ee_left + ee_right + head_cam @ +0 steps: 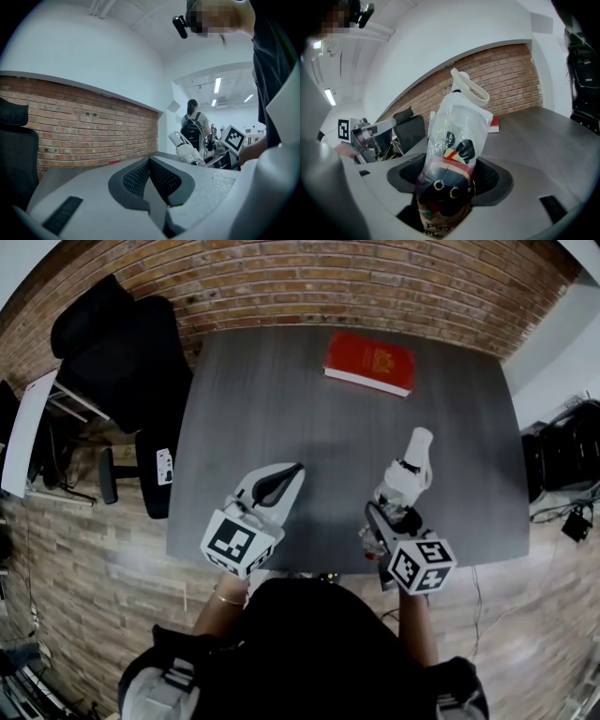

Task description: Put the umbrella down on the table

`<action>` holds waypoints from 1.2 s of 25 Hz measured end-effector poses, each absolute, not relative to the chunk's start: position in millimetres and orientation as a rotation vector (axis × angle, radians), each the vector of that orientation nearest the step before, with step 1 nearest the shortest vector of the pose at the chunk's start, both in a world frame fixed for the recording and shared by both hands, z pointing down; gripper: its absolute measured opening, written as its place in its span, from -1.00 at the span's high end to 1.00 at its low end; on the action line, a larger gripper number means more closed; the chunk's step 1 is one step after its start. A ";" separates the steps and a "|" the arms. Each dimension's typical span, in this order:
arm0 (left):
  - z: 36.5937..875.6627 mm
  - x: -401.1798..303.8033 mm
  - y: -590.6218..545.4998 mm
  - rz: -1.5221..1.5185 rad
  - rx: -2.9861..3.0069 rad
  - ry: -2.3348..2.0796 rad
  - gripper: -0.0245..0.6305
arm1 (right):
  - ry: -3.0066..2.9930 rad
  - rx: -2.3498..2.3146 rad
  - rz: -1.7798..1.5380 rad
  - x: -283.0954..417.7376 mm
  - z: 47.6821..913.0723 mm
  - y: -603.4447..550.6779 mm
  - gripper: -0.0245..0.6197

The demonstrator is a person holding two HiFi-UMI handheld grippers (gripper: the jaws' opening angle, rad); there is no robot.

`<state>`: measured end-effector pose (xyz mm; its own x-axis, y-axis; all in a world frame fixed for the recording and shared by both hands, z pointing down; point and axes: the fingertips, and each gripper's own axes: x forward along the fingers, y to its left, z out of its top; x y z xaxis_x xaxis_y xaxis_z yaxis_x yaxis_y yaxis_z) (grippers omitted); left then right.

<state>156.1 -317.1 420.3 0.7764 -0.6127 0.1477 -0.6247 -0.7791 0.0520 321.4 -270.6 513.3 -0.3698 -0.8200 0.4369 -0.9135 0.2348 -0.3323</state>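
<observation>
- Fingers [408, 177] of the right gripper [449, 183]: clamped on the lower part of the umbrella [457, 126], one ribbed pad on each side of it.
- Fingers [137, 177] of the left gripper [150, 163]: pressed together with nothing between them; this tool takes no part in the hold.
- Umbrella: folded, in a clear plastic sleeve, with the white loop handle at the far end. It projects up and away from the jaws, tilted, and appears to be held above the table [281, 381], not resting on it.
- Position relative to the book [369, 362]: the umbrella is on the person's side of the book and well apart from it, above the table's near right part. The left gripper is farther to the left, also on the person's side of the book.
- Step in hand (judgement): carrying, with the umbrella gripped and brought over the surface; the set-down is not yet done.
- Next move (judgement): lower the right gripper and tip the umbrella flat until its length meets the bare wood short of the book, then part the jaws. The slippery sleeve calls for a slow release.
</observation>
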 end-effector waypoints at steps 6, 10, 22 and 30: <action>430.1 142.2 -334.9 0.204 2.840 -1.019 0.92 | -2.277 1.627 0.865 314.3 535.1 -287.6 0.00; 436.7 133.0 -343.0 0.214 2.825 -1.030 0.92 | -2.237 1.599 0.889 309.2 551.8 -294.1 0.00; 451.8 110.0 -361.5 0.217 2.771 -1.088 0.92 | -2.123 1.527 0.987 302.8 595.2 -309.5 0.00; 455.9 94.0 -371.7 0.224 2.749 -1.131 0.92 | -2.065 1.483 1.045 296.1 619.4 -316.9 0.00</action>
